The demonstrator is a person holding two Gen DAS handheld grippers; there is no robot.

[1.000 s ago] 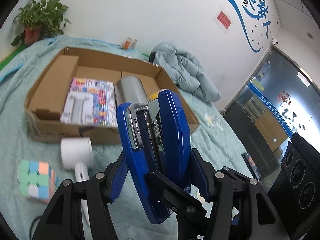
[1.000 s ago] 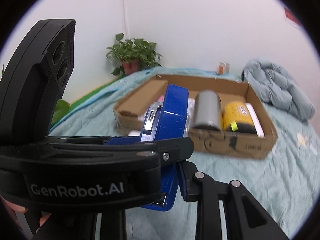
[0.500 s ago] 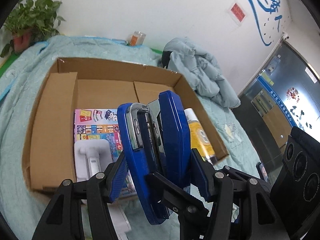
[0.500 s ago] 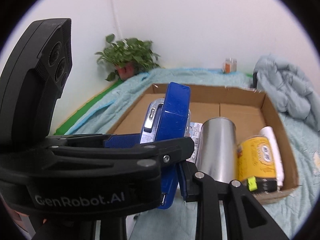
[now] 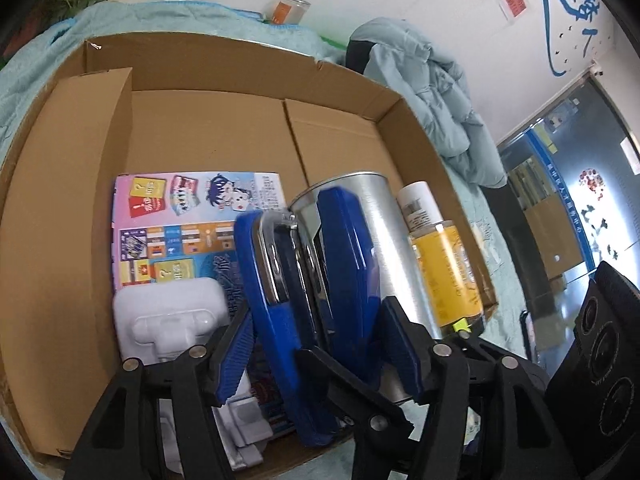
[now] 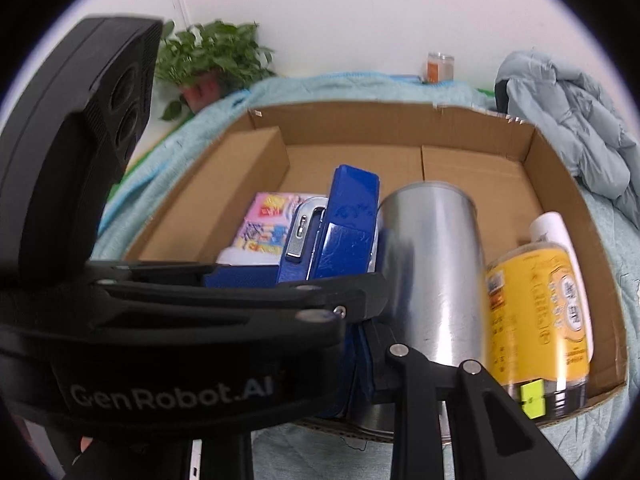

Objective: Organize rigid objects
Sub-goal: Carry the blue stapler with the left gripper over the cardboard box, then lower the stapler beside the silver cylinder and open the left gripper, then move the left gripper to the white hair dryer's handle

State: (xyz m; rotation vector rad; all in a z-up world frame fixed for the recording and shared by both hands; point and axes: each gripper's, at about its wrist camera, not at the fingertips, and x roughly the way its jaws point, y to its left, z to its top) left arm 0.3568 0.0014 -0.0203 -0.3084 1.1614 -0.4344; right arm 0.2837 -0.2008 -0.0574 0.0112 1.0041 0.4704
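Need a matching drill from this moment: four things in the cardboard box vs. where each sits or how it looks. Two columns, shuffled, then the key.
Things:
1. stapler
2. metal can
3. yellow bottle
4. colourful card pack

Descriptions:
A. lying nearest the box's right wall
B. flat on the box floor, left of the stapler
C. blue, standing on end between the tongs
D. shiny silver, between the stapler and the yellow bottle

Pairs: 1-C, 2-D, 3-A, 4-B
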